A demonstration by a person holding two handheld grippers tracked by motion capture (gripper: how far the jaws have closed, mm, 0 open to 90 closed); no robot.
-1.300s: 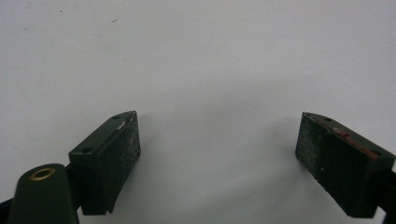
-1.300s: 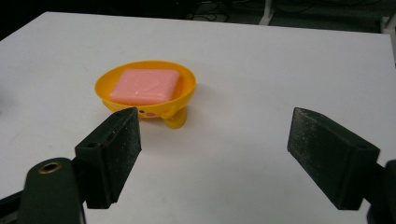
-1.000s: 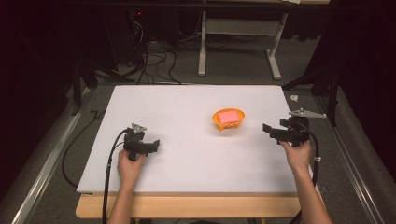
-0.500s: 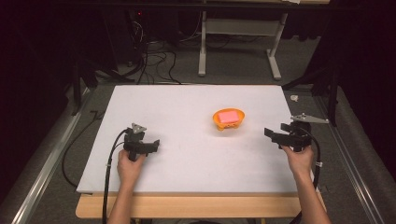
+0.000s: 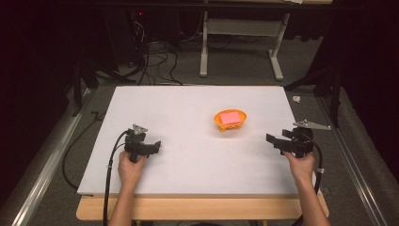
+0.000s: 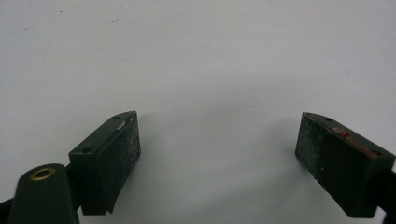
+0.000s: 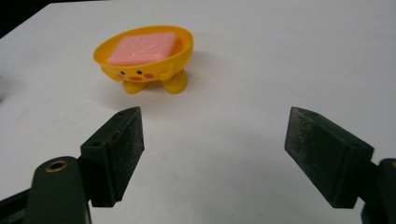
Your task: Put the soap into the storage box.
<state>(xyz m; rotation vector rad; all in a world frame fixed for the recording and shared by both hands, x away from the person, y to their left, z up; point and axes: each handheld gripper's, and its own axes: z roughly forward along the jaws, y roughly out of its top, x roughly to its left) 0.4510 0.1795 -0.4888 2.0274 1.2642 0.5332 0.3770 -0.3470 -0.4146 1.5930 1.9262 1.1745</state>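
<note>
White table [image 5: 188, 117], soap dish [image 5: 230, 120]

So the soap bar [image 5: 230, 117] sits in the little dish [image 5: 230, 125], a bit right of centre on the table [image 5: 188, 113]. Left gripper [image 5: 157, 146] is lower left of the dish, right gripper [image 5: 269, 138] lower right, both well apart from it
</note>
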